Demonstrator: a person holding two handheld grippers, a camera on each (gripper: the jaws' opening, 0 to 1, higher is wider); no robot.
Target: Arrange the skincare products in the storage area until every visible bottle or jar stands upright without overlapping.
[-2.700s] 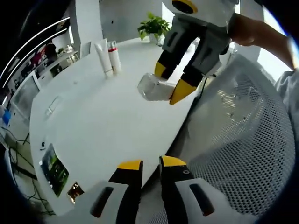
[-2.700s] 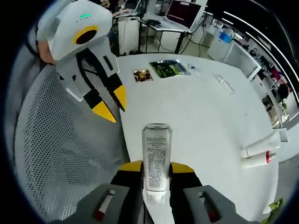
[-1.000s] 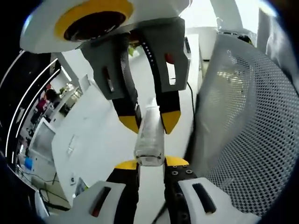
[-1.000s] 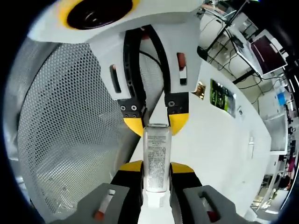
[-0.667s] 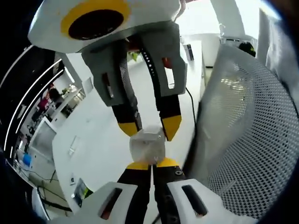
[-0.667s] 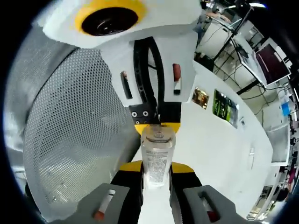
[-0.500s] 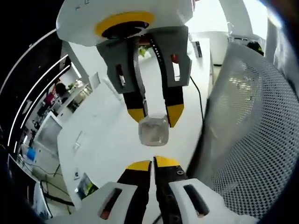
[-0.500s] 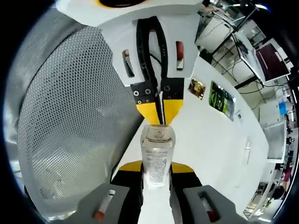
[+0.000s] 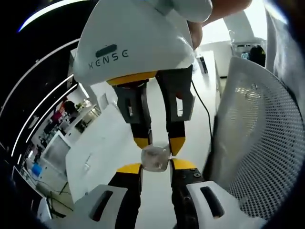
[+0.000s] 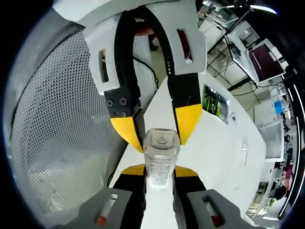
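1. My left hand-held gripper [image 9: 156, 168] rises from the bottom of the left gripper view, its yellow-tipped jaws standing a little apart.
2. A clear bottle [image 9: 155, 156] sits end-on just above my jaw tips; I cannot tell whether they touch it.
3. The right hand-held gripper [image 9: 157, 143] comes down from above, its yellow tips on either side of the bottle, gripping it.
4. A hand [image 9: 209, 12] holds that gripper at the top.
5. The white table [image 9: 102, 152] stretches away behind.
6. A white mesh chair back [image 9: 252, 143] stands to the right.
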